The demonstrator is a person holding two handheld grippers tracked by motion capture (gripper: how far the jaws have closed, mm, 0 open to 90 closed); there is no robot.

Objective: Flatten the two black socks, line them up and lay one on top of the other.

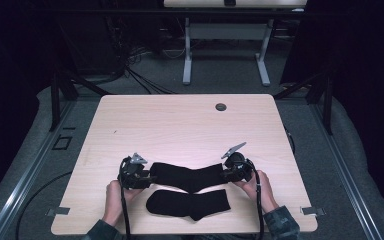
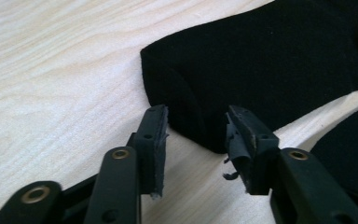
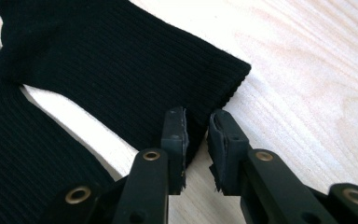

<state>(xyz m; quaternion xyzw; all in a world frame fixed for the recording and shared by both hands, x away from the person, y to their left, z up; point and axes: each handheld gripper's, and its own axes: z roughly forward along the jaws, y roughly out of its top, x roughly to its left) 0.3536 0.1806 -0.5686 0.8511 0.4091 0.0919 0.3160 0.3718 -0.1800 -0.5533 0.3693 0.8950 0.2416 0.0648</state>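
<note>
L gripper (image 2: 196, 135): jaws part open, a clear gap btwn the pads, and the corner of the far black sock (image 2: 270, 70) sits in that gap w/o being pinched – pads stand off the fabric on both sides. The sock end there lies flat on the pale wood table (image 2: 51, 70). In the high view the L gripper (image 1: 152, 177) is at that sock's left end, person's left hand (image 1: 115, 192) behind it, cable trailing back toward the table's near edge.

R gripper (image 3: 196, 140): jaws only a little apart, narrow slot btwn the pads; the ribbed cuff edge of the same sock (image 3: 121, 70) reaches into the slot. Can't tell if the pads touch the cloth – looks loose, not clamped. In the high view the R gripper (image 1: 226, 174) is at the sock's right end, right hand (image 1: 257, 187) holding it.

Far sock (image 1: 187, 176) is stretched btwn the two grippers, sagging in a shallow V, flat on the table (image 1: 180, 125). Second black sock (image 1: 187, 204) lies just beside it on the near side, parallel, close to the near edge, not touched by either gripper. Small dark round hole (image 1: 221, 107) sits near the table's far edge, well apart from both socks
</note>
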